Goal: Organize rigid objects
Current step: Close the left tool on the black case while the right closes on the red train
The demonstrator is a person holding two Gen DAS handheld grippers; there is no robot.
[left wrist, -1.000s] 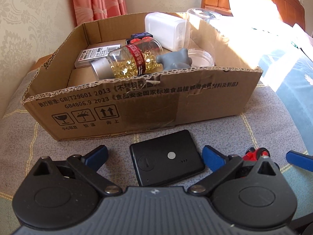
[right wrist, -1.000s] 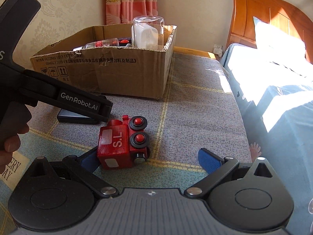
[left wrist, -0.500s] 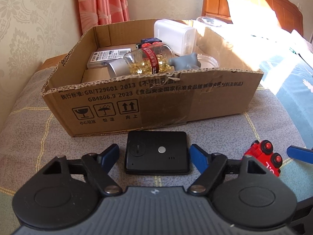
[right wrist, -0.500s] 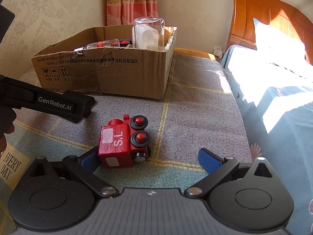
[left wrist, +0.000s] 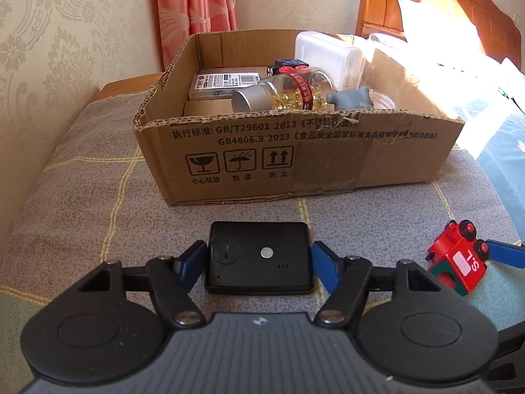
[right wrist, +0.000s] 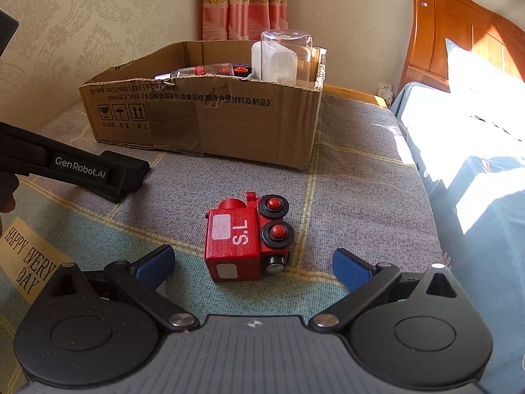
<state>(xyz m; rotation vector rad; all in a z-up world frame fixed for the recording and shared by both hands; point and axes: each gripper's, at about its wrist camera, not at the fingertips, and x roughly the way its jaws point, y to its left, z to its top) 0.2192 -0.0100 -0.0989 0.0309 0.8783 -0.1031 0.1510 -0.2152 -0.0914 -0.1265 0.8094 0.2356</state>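
Black device (left wrist: 259,257): flat, rectangular, lying on the grey checked cover (left wrist: 82,177) just in front of the box, between the blue pads of the left claw.
Left claw (left wrist: 259,262): its jaws have just been closing on the device; the pads now sit against its two short sides, gripping it while it lies on the cover.
Toy train (right wrist: 244,239): red, black wheels with red hubs, marked "S.L", lying on its side on the cover, right of the device and apart from it.
Right claw (right wrist: 252,264): wide, low over the cover, the train between its pads and nearer the left one, touching neither.
Box (left wrist: 295,161): open cardboard, behind the device, printed text and handling symbols on its near wall.
In the box: a clear bottle (left wrist: 288,93) of yellow capsules on its side, a grey figure (left wrist: 352,98), a white case (left wrist: 328,57), a labelled flat pack (left wrist: 226,82), a clear cup (right wrist: 285,52) upside down at the far right corner.
Surroundings: pink curtain (left wrist: 197,0) behind, wooden headboard (right wrist: 459,42) to the right.
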